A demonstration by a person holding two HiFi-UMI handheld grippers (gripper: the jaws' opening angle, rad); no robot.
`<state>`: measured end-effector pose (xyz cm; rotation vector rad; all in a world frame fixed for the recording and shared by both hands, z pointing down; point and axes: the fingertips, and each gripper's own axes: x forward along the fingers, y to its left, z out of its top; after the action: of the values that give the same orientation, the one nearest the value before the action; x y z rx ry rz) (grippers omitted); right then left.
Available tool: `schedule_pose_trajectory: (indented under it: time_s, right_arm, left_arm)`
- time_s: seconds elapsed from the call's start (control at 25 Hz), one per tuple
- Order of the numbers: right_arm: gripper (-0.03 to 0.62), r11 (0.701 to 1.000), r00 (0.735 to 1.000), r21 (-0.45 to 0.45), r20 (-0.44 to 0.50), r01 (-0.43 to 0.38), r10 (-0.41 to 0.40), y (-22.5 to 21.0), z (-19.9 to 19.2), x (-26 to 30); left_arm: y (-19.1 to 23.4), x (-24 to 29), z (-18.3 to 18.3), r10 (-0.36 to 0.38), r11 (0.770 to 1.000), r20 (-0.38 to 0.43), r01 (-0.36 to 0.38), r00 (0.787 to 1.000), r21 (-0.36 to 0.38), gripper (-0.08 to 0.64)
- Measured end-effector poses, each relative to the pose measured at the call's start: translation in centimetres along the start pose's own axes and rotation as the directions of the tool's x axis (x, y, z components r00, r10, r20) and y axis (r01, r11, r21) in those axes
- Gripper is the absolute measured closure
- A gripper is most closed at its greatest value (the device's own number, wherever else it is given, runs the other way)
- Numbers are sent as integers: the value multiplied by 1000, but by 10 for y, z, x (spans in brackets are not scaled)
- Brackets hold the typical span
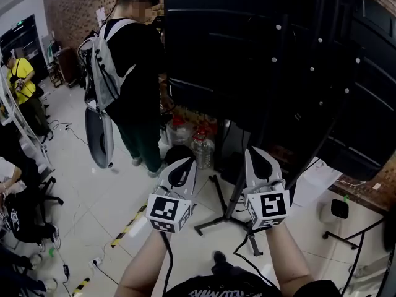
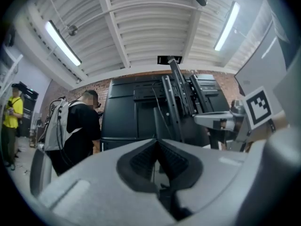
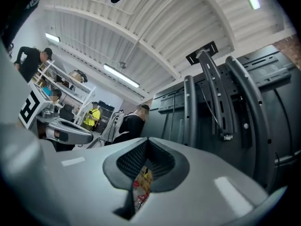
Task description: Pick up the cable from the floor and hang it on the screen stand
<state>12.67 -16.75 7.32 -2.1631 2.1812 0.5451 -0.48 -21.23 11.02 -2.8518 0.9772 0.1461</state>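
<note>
My left gripper (image 1: 179,167) and right gripper (image 1: 258,158) are raised side by side in front of the black screen (image 1: 260,60). Both are shut and nothing is between their jaws. The screen sits on a black stand whose legs (image 1: 218,218) spread over the white floor just beyond my hands. A thin black cable (image 1: 242,247) lies on the floor by the stand's near leg. In the left gripper view the closed tips (image 2: 157,144) point at the screen's back (image 2: 134,121). The right gripper view shows its closed tips (image 3: 146,142) below the stand's upright mounting rails (image 3: 211,98).
A person with a white backpack (image 1: 124,73) stands left of the screen. Plastic water bottles (image 1: 201,148) sit at the screen's foot. Another person in yellow (image 1: 21,79) is at far left beside white racks. Black-and-yellow tape (image 1: 127,228) crosses the floor. More cables trail at the lower left.
</note>
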Motion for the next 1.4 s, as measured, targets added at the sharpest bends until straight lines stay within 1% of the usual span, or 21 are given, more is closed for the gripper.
schedule_pose_trajectory:
  time_s: [0.12,0.32,0.52,0.6,0.8,1.04,1.16,1.4]
  right_arm:
    - [586,1000,999,10,-36,-14,14,8,-23,-10]
    - [586,999,997,45,-78,-27,31,17,-49,-26]
    - [586,995,990,59,-113,-75,81,37,-69,-30]
    - [586,993,986,66,-129,-102,110,49,-75,-31]
    - [586,987,977,59,-140,-152,159,67,-79,-35]
    - [586,976,971,135,-146,-169,188,78,-89,-31]
    - [586,974,969,140,-150,-176,197,80,-89,-33]
    - [586,971,965,149,-161,-186,209,81,-91,-30]
  left_arm:
    - [-2,-9,-19,13,999,-33,-14,999,-37,555]
    - [-6,-24,-44,26,998,-77,-30,997,-59,555]
    - [-8,-32,-69,36,998,-122,-42,992,-49,555]
    - [-8,-35,-75,42,997,-136,-50,990,-58,555]
    - [-12,-40,-76,50,993,-143,-64,988,-95,555]
    - [-7,-42,-80,63,992,-156,-79,986,-98,555]
    - [-10,-43,-82,52,993,-166,-68,985,-93,555]
    - [-11,-41,-80,42,993,-156,-59,987,-105,555]
